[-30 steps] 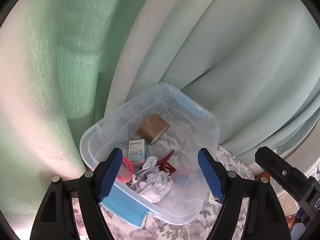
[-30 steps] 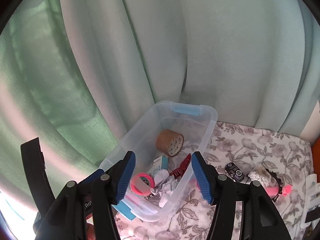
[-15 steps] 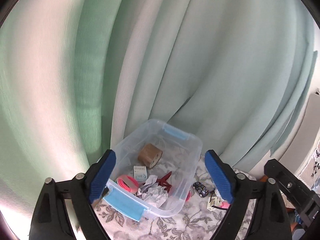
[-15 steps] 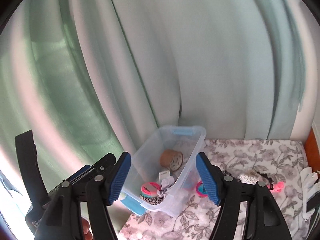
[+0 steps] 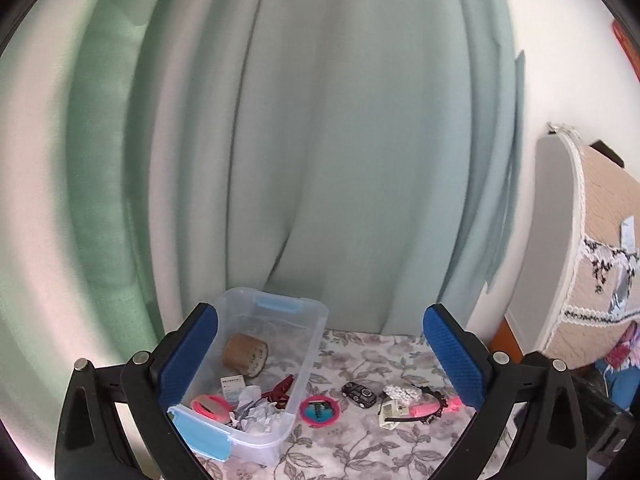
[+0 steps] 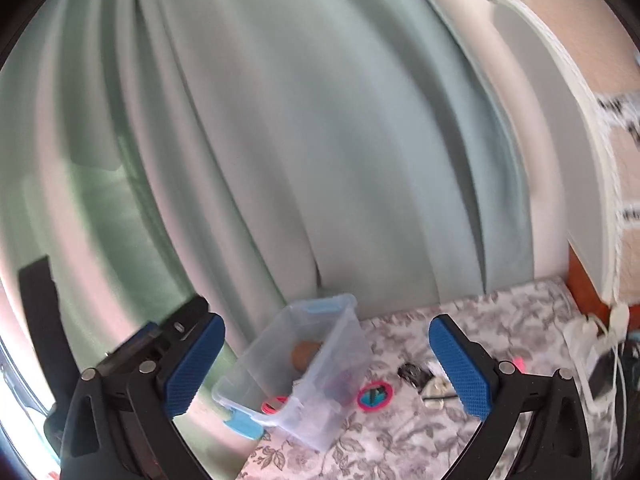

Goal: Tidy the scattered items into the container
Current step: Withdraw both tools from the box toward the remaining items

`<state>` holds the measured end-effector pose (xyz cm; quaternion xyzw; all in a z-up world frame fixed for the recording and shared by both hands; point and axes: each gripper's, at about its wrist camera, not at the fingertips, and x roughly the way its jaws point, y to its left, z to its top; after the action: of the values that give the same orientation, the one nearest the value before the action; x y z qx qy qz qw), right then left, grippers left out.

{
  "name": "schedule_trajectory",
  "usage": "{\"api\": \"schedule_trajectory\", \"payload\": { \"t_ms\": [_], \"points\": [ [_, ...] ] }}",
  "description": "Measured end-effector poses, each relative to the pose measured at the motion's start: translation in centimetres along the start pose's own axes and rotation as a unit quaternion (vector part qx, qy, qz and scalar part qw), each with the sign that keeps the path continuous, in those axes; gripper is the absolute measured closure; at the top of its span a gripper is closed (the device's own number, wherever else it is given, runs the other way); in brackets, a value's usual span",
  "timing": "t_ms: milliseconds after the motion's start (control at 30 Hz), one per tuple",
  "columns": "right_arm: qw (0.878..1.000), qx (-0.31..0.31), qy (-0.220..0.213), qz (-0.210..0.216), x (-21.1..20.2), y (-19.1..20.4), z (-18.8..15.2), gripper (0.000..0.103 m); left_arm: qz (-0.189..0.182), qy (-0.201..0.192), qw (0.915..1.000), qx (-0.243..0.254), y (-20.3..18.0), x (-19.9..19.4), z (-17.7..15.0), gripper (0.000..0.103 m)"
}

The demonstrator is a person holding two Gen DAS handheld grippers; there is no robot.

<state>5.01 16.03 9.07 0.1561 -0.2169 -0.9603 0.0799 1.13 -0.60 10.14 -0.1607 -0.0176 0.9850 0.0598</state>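
A clear plastic container [image 5: 316, 322] with blue clips stands at the left of a floral-cloth table; it also shows in the right wrist view [image 6: 344, 344]. Inside lie a brown tape roll [image 5: 245, 355], a small white box [image 5: 233, 386], a pink ring [image 5: 211, 407], crumpled paper [image 5: 258, 418] and a red clip [image 5: 280, 389]. Beside it on the cloth lie a pink round case [image 5: 320, 410], a black toy car [image 5: 359, 393], a white bead piece [image 5: 402, 392] and a pink-and-black band [image 5: 434, 406]. My left gripper [image 5: 320, 360] and right gripper [image 6: 326, 368] are both open, empty, high and well back from the table.
Pale green curtains [image 5: 320, 140] hang close behind the table. A covered piece of furniture [image 5: 592, 260] stands at the right. A white power strip with cables [image 6: 600, 360] lies at the table's right edge.
Both grippers have pulled up and back from the container, so it looks smaller and the loose items to its right have come into view. Both stay open.
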Motion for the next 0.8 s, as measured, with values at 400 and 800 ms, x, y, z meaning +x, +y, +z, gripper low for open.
{"api": "schedule_trajectory", "payload": {
  "t_ms": [400, 800],
  "points": [
    [0.997, 0.054, 0.011, -0.058, -0.2, -6.2, -5.1, 0.0, -0.021, 0.07, 0.9966, -0.039, -1.4, 4.5, -4.1, 0.001],
    [0.984, 0.039, 0.052, -0.165, 3.0, -11.0, -7.9, 0.0, -0.043, 0.145, 0.9884, -0.017, -3.6, 10.5, -8.5, 0.001]
  ]
}}
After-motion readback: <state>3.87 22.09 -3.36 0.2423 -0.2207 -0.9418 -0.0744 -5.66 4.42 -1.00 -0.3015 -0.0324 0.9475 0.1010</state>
